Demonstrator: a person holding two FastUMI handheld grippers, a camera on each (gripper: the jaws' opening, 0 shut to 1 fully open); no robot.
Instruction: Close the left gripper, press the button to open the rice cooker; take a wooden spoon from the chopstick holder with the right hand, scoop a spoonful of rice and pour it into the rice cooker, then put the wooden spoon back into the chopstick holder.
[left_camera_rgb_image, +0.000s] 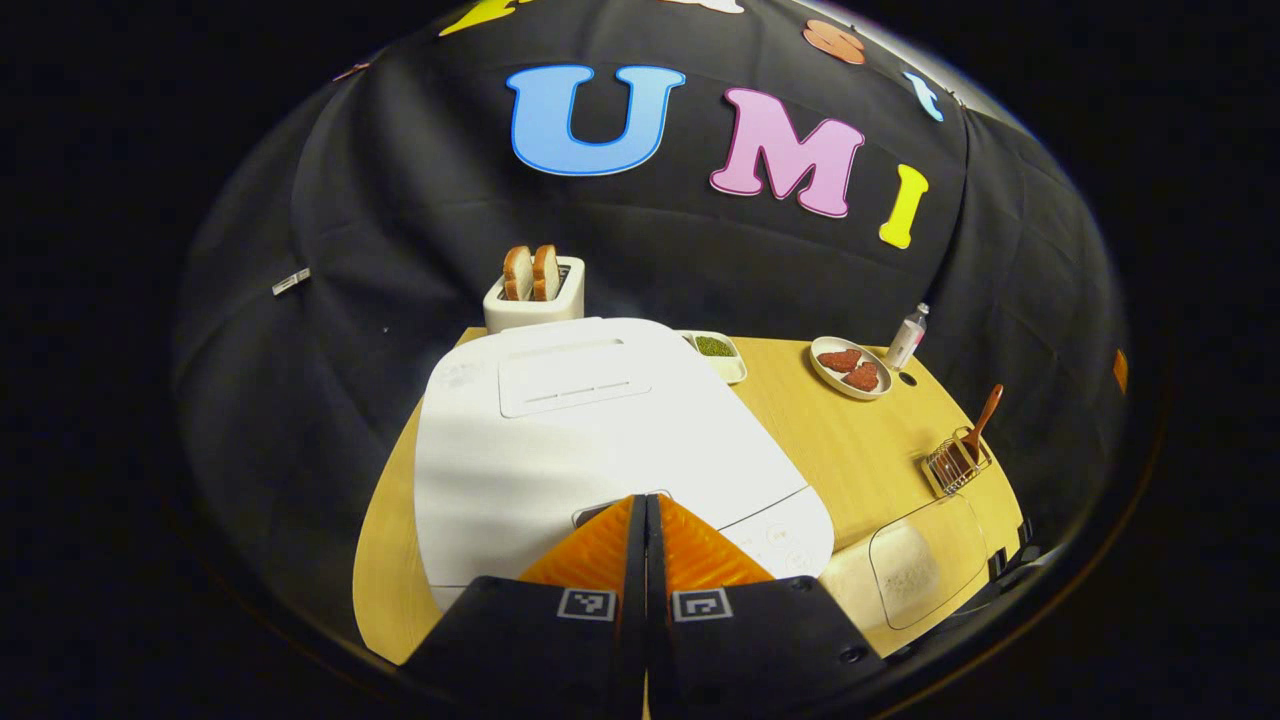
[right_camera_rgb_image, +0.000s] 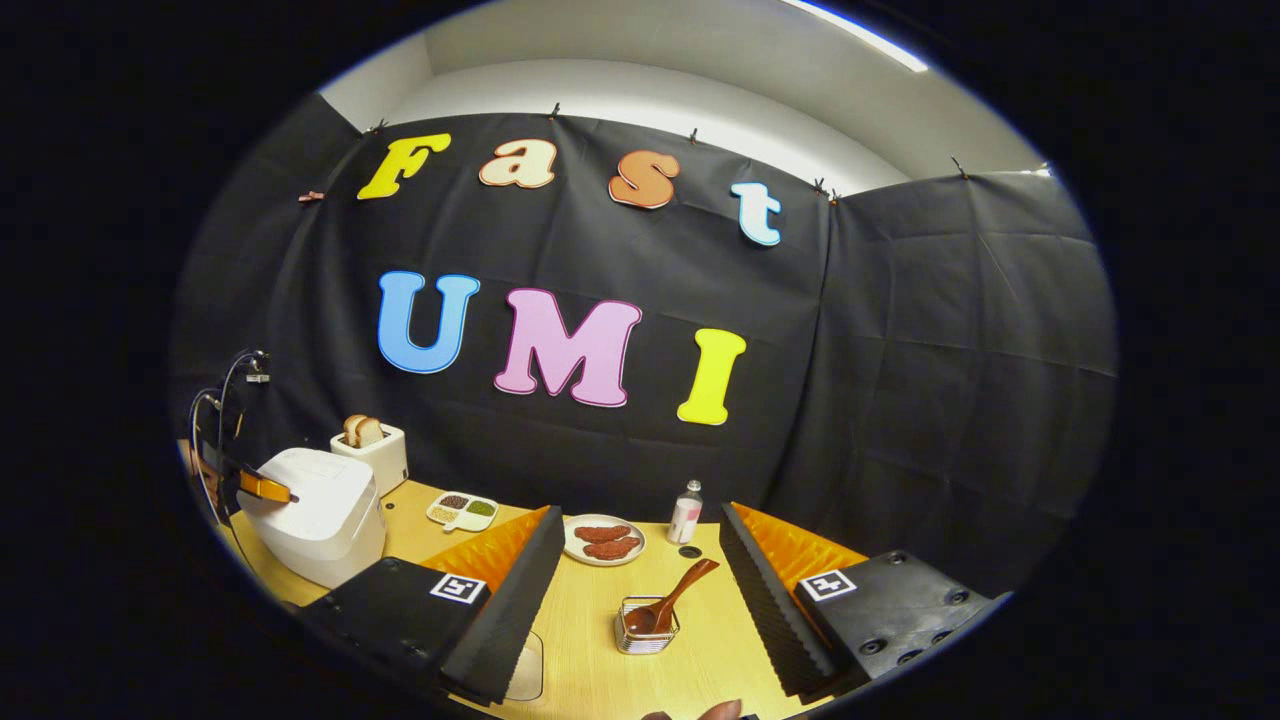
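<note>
The left gripper (left_camera_rgb_image: 645, 510) has its jaws pressed together, empty, tips at the front button of the closed rice cooker (left_camera_rgb_image: 590, 440). The right gripper (right_camera_rgb_image: 640, 560) holds its jaws wide apart, empty, above the bench (right_camera_rgb_image: 600, 660); between them sits the chopstick holder (right_camera_rgb_image: 646, 626) with the wooden spoon (right_camera_rgb_image: 672, 603) leaning in it.

Your left gripper (left_camera_rgb_image: 645, 505) has its fingers pressed together, tips at the cooker's (left_camera_rgb_image: 590, 450) front button. Off to its right, the spoon (left_camera_rgb_image: 982, 412) leans in the holder (left_camera_rgb_image: 956, 462).
</note>
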